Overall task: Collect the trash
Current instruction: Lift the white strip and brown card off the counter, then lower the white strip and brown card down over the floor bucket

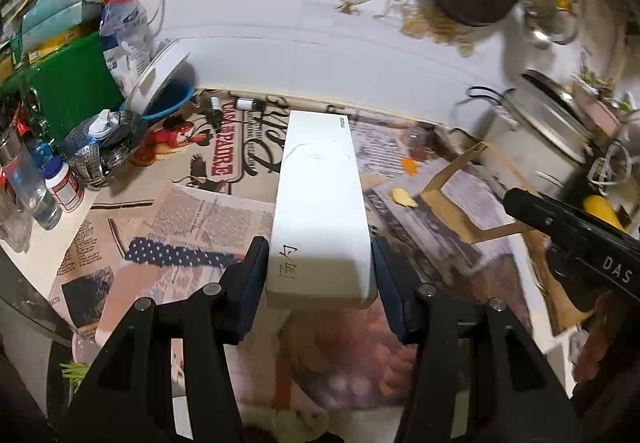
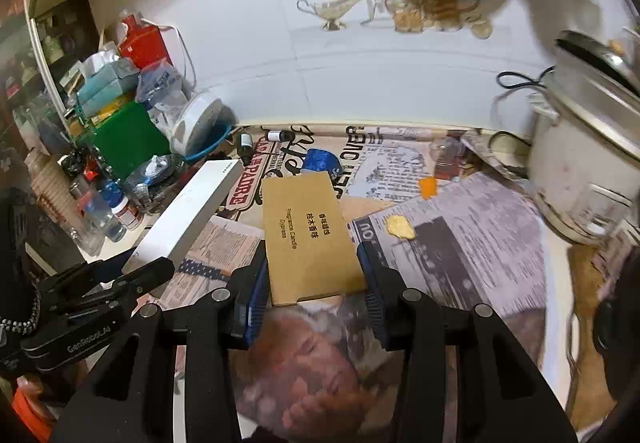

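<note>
Between left tool fingers, white box, long axis pointing forward.

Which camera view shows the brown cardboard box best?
The right wrist view: the brown cardboard box fills its centre between the right gripper jaws, printed face readable. The left wrist view shows only its tilted edge and open end at the right, partly hidden behind the right gripper.

Bench spread with newspapers; yellow scrap, orange scrap, rice cooker on top.
</note>
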`<state>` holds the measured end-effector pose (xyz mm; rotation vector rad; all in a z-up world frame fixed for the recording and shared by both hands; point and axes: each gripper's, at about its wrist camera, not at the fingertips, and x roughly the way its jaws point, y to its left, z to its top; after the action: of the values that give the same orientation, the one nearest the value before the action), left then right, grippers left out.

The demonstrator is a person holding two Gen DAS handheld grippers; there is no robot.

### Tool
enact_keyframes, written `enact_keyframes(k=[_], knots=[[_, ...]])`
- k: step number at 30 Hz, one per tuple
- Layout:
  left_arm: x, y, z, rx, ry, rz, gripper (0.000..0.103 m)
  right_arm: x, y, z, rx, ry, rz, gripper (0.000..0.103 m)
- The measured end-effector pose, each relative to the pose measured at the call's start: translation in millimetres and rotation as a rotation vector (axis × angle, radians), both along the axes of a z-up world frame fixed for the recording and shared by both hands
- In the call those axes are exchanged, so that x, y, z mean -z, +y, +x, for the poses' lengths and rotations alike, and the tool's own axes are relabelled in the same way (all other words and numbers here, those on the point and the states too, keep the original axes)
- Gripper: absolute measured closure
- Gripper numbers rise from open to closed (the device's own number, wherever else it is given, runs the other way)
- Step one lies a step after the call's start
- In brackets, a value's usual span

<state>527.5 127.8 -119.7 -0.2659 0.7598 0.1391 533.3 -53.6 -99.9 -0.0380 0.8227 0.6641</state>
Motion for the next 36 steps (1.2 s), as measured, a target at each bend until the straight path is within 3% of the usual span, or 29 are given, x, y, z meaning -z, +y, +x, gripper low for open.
enact_keyframes(k=[5, 11, 21, 29, 36], knots=[[-8, -2, -34, 0.05, -0.027, -0.039, 0.052, -10, -15, -39, 0.058, -0.009, 0.014, 0.064], [-4, 15, -85, 0.132, -0.047, -0.031, 0.052, -11, -14, -98, 0.161, -0.021, 0.024, 0.064], [16, 54, -205, 0.23, 0.014, 0.005, 0.052, -2, 9, -218, 0.3, -0.021, 0.026, 0.064], [59, 56, -265, 0.265, 0.135, -0.034, 0.052, 23, 11, -272, 0.317, 0.052, -0.027, 0.064], [127, 24, -274, 0.277, 0.245, -0.073, 0.052, 74, -2, -279, 0.317, 0.132, -0.079, 0.065]])
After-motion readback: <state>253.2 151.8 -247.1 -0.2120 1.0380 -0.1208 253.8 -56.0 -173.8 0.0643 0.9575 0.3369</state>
